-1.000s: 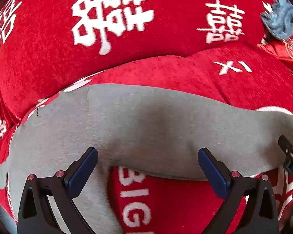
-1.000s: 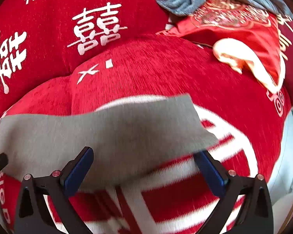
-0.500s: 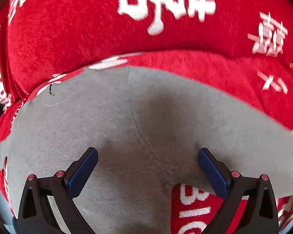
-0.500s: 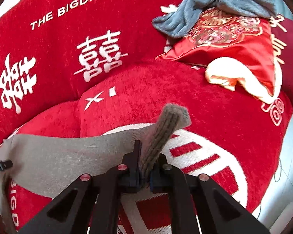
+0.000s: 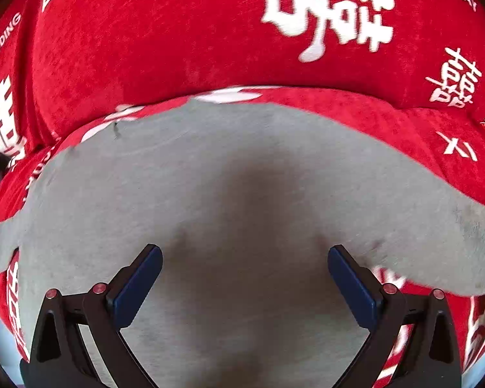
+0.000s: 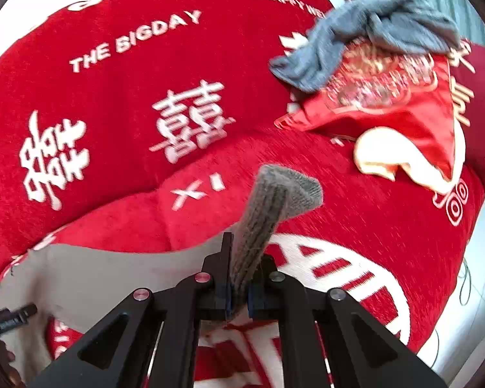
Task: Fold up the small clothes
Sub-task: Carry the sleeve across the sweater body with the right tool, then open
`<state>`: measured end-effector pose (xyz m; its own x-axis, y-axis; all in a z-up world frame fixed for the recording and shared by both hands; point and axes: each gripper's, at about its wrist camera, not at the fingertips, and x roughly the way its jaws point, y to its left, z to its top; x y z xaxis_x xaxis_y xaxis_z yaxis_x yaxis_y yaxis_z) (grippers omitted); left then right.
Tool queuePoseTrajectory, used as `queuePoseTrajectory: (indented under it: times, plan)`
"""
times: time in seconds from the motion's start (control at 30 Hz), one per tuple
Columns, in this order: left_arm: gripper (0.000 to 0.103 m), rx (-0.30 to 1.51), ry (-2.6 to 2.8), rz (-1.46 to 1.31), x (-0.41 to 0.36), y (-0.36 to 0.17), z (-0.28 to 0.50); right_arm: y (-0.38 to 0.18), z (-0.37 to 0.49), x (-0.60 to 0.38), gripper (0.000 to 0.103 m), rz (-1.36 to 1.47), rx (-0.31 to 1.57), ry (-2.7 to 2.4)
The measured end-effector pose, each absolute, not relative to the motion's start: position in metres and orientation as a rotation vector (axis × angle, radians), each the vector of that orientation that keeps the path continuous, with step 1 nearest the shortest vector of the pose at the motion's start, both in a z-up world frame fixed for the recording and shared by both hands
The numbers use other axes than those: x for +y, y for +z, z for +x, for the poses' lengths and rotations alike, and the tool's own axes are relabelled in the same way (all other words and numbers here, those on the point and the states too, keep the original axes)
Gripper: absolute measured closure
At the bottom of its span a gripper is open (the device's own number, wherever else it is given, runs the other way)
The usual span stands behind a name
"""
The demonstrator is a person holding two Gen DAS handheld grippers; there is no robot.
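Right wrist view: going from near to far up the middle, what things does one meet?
Right tongs → grey garment pinched in them → red sofa seat → red satin cushion → blue-grey cloth.

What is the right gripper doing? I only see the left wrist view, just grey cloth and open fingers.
Observer: The right gripper is shut on one end of the grey garment, which sticks up past its fingers.
Operator: Is that end off the red cover?
Observer: It looks raised above the red cover, while the part toward the left gripper lies flat.
Operator: Anything else lying around over there?
Observer: Yes, a blue-grey cloth is crumpled on top of a red satin cushion at the far right, apart from the garment.
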<state>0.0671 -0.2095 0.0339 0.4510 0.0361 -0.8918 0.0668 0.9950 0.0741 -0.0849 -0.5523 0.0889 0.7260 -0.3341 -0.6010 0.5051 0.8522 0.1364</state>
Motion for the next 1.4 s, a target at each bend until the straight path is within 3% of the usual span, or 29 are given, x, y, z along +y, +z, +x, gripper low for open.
queuePoseTrajectory:
  times: [0.67,1.4]
  plan:
    - [0.001,1.032,-0.076,0.013,-0.096,0.042,0.028,0.135,-0.026,-0.338,0.096,0.093,0.584,-0.229]
    - [0.001,1.032,-0.022,-0.196,0.064,0.025,0.001,0.095,0.027,-0.094,0.096,-0.145,0.668,0.006]
